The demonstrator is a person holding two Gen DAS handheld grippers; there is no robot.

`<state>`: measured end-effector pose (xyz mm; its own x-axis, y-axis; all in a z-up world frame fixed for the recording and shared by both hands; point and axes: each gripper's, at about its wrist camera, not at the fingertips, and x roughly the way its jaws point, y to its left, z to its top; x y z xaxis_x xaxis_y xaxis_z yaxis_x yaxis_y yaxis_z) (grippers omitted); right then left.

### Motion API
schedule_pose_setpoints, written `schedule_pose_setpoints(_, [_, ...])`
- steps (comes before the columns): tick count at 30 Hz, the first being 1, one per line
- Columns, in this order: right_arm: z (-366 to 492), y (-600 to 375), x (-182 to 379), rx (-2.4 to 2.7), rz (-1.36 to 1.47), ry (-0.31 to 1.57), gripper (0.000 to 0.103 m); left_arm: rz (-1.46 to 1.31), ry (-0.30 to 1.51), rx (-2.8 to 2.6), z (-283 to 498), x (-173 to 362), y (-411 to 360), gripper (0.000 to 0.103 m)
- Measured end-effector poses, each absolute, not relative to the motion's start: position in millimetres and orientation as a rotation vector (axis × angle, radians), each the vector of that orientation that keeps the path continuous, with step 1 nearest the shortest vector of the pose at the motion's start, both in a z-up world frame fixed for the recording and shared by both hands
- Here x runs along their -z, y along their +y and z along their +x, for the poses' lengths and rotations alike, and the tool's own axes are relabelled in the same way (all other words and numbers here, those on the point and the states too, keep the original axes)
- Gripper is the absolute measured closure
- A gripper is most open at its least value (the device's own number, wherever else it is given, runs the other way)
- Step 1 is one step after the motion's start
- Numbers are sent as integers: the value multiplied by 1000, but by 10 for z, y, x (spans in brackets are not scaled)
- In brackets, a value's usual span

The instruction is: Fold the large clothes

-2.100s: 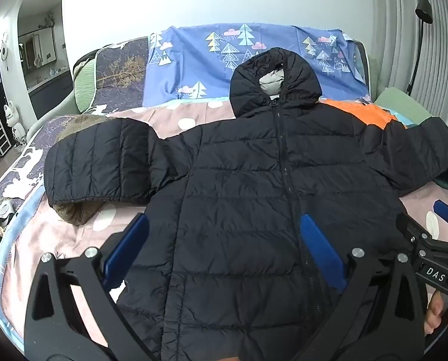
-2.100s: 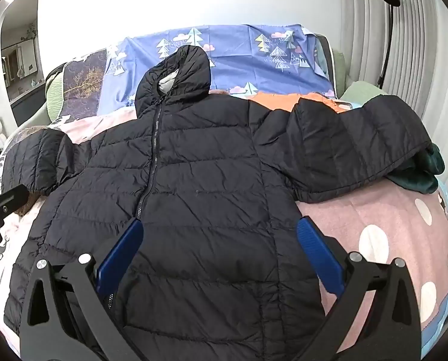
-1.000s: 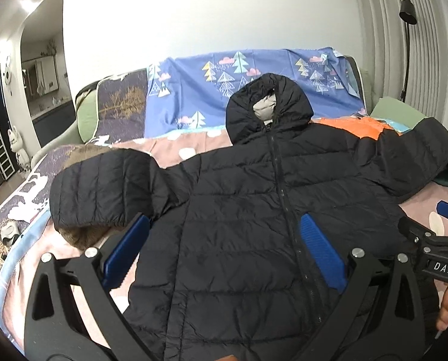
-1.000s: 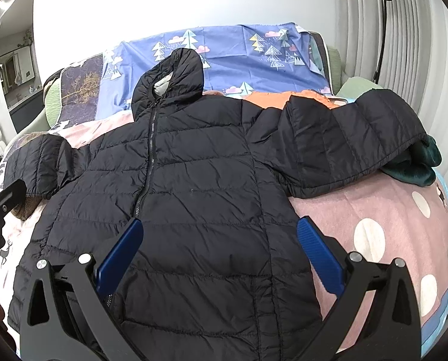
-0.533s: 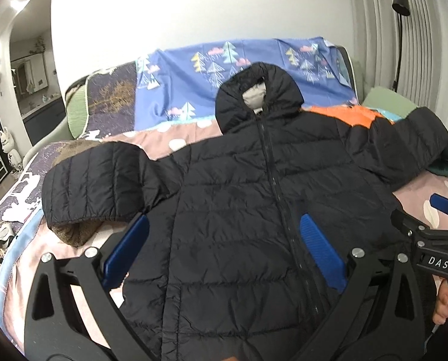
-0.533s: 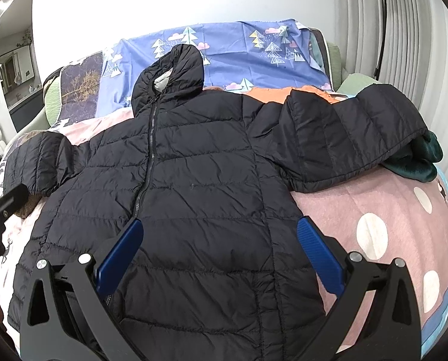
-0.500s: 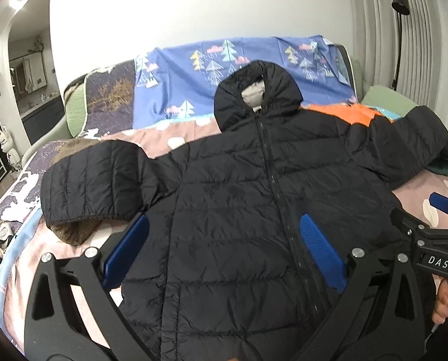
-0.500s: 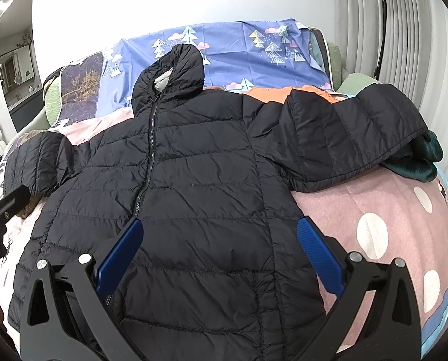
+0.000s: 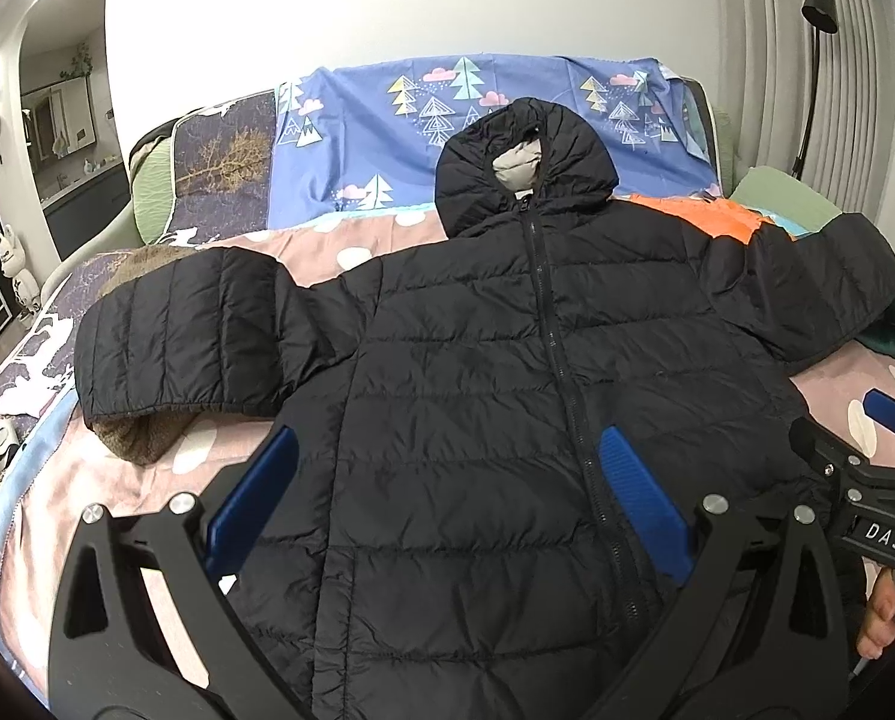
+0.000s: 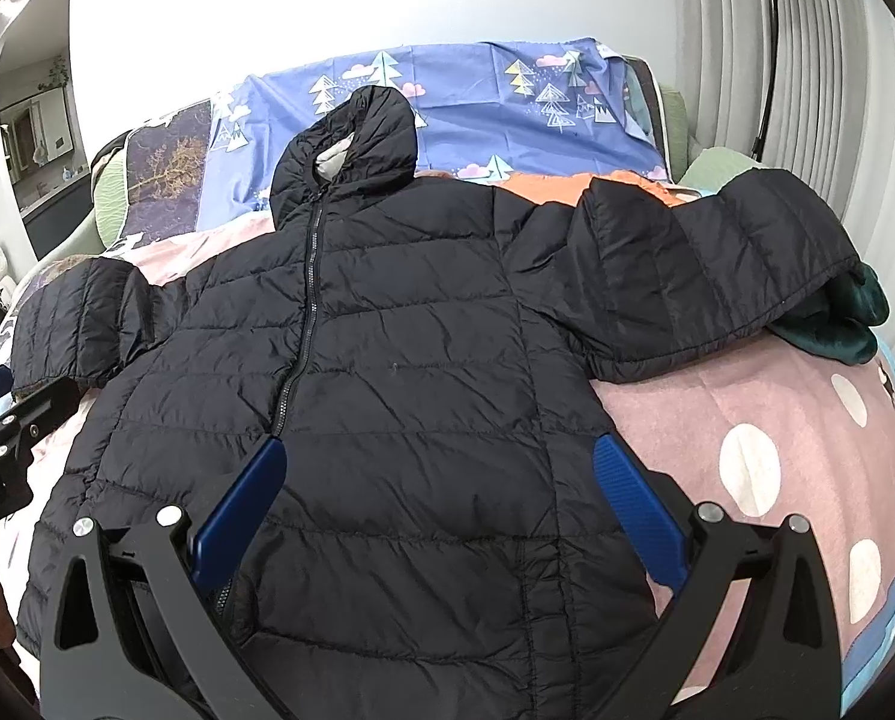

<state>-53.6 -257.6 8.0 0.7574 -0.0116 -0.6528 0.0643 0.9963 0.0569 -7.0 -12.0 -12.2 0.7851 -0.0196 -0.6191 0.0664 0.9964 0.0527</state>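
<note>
Lying zipped and face-up, black puffer jacket [image 9: 507, 390] fills frame centre on the pink dotted bedspread [image 10: 777, 420]. Left gripper [image 9: 441, 498] and right gripper [image 10: 435, 492] hover over the hem, jaws spread, empty. Risk: slick padded fabric slipping from a shallow pinch.

I see a black quilted jacket [image 9: 477, 372] with pale grey hood lining, pink white-dotted bedspread [image 10: 747, 420], blue sheet [image 9: 387, 120] printed with trees and clouds, orange cloth [image 9: 711, 216], dark green garment [image 10: 837, 324], blue finger pads [image 9: 639, 498].
</note>
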Motion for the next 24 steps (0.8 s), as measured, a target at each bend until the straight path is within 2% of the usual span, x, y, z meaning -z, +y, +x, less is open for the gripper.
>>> schedule_pose_setpoints(24, [-545,-2585,-66,42,79,711,1,80,675,98,-81,171,-162,2])
